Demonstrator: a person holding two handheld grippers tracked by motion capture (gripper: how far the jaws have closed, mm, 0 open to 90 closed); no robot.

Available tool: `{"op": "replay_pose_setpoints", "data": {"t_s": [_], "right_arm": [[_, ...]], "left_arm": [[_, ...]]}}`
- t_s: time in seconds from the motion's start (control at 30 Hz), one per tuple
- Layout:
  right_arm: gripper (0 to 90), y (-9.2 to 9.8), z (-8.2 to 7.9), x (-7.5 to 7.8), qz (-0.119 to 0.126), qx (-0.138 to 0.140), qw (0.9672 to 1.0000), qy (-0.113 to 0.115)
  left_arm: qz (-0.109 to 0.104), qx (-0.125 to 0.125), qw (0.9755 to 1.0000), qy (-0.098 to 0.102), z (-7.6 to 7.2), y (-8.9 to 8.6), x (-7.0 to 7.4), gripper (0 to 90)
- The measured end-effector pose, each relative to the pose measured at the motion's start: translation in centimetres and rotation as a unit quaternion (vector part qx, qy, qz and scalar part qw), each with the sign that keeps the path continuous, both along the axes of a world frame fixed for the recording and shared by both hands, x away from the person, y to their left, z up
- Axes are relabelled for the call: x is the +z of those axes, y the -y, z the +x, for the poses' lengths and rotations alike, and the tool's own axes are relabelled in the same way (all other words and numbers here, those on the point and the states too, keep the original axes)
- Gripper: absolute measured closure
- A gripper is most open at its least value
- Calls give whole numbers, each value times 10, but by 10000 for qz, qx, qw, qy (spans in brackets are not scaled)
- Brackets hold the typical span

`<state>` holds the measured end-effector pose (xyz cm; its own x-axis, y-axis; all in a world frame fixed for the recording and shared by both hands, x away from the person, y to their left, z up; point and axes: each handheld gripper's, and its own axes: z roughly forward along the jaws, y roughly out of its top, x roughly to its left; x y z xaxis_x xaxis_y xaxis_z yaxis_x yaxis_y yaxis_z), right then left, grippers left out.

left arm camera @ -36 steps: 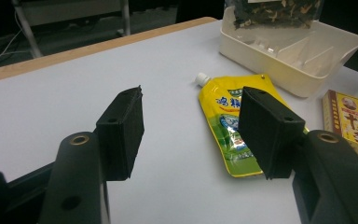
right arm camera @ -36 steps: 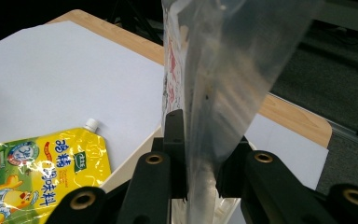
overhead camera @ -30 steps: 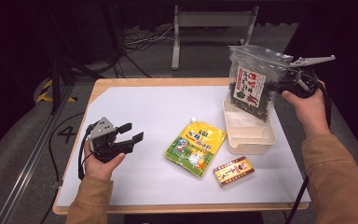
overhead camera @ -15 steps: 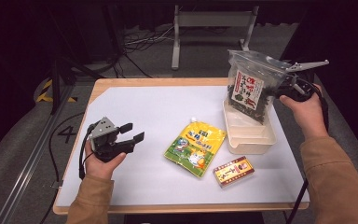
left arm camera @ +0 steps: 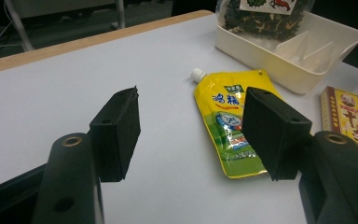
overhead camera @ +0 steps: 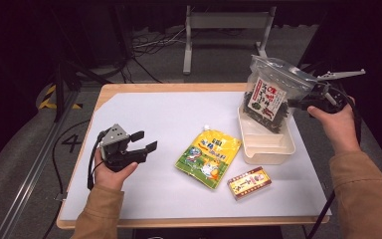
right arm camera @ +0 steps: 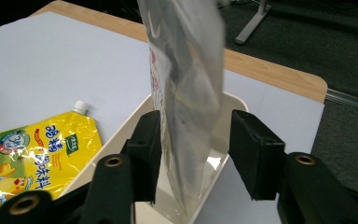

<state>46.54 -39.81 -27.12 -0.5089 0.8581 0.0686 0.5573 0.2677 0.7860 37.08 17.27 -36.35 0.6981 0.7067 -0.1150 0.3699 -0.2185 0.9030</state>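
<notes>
High view, left to right: my left gripper hovers low over the white table with its jaws parted and nothing between them. In the left gripper view those jaws frame bare tabletop, with the yellow-green spouted drink pouch lying flat beyond them. Next to the right lies the small red and yellow cardboard box, near the table's front edge. Neither of these is in the cream plastic divided tray, so I judge that most of the packing is left.

At the right, the clear plastic bag of dark dried seaweed with a red and white label stands upright with its bottom in the tray's far compartment. That piece looks all but done. My right gripper is at the bag's right side. In the right gripper view its jaws have just been opening: the bag stands between the pads, the left one close against it, the right one clear, so the grip is released.
</notes>
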Motion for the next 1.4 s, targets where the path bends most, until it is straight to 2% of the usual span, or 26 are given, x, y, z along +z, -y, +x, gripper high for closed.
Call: {"op": "replay_pose_setpoints", "data": {"t_s": [0.13,0.37,0.43,0.6,0.67,0.77,0.87,1.27,1.4], "right_arm": [[481,3,-6,0,79,-39,10000,38],[427,0,-26,7,-71,-225,9995,228],[424,-1,-30,7,-93,-225,9994,265],[418,-7,-46,10,-199,-229,9991,298],[418,-8,-51,11,-183,-201,9991,326],[417,-10,-60,11,-89,-57,9991,414],[418,-13,-69,9,-107,54,9989,463],[412,-31,-95,-5,-150,439,9975,526],[404,-40,-107,-16,-226,611,9962,570]], "left_arm": [[-28,-9,10000,-8,2,2,-1,375],[-42,-40,10000,-77,7,7,0,361],[-74,-74,9997,-203,9,10,1,365],[-24,-222,9993,-310,15,20,1,376],[95,-230,9992,-314,16,24,2,373],[258,-242,9988,-347,19,31,3,359],[283,-250,9981,-491,24,38,3,333],[389,-477,9950,-788,41,65,-3,303],[389,-507,9934,-951,47,72,-5,277]]}}
